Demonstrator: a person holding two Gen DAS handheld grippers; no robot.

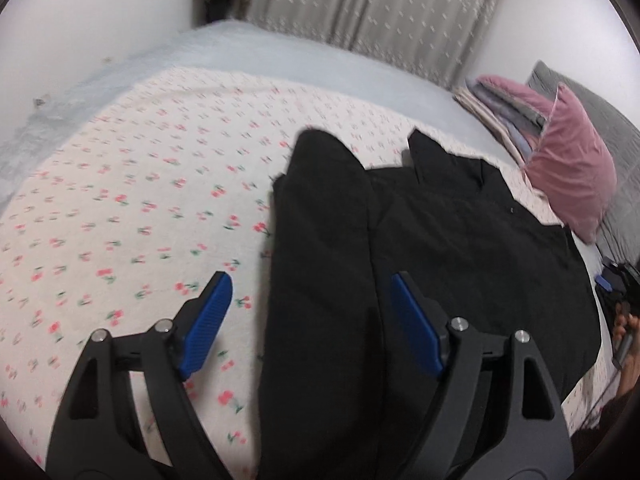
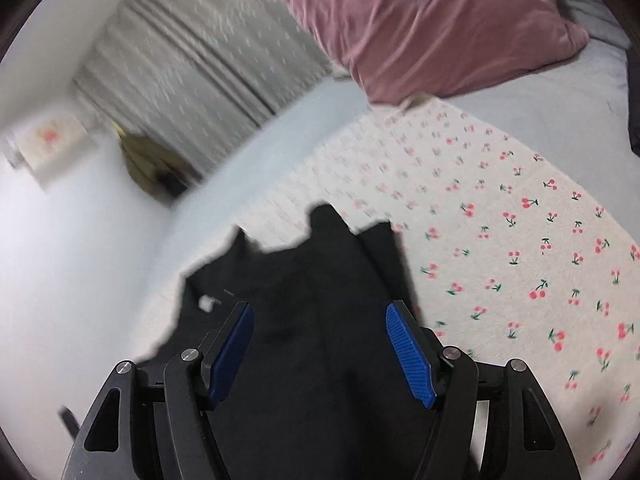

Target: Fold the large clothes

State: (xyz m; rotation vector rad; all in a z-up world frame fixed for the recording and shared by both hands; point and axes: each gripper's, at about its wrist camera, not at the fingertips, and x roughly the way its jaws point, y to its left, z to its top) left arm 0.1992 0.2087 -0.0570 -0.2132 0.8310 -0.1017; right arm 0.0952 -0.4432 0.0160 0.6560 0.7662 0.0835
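One black garment mid-frame on cherry sheet, one pink pillow upper right, left gripper and right gripper tilted down, jaws apart, holding nothing

Bed (cherry-print) bears black garment, apparently trousers.

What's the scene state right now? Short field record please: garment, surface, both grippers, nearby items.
garment: black cloth garment, lying on the bed, partly folded, one fold running lengthwise
surface: white bedsheet with red cherry print
left gripper: open, blue pads apart, nothing pinched, hanging over the garment's left edge
right gripper: open, pads not pressing on the cloth, garment below
nearby: pink velvet pillow to the right of the garment; stack of folded cloths behind it
background: grey patterned curtain
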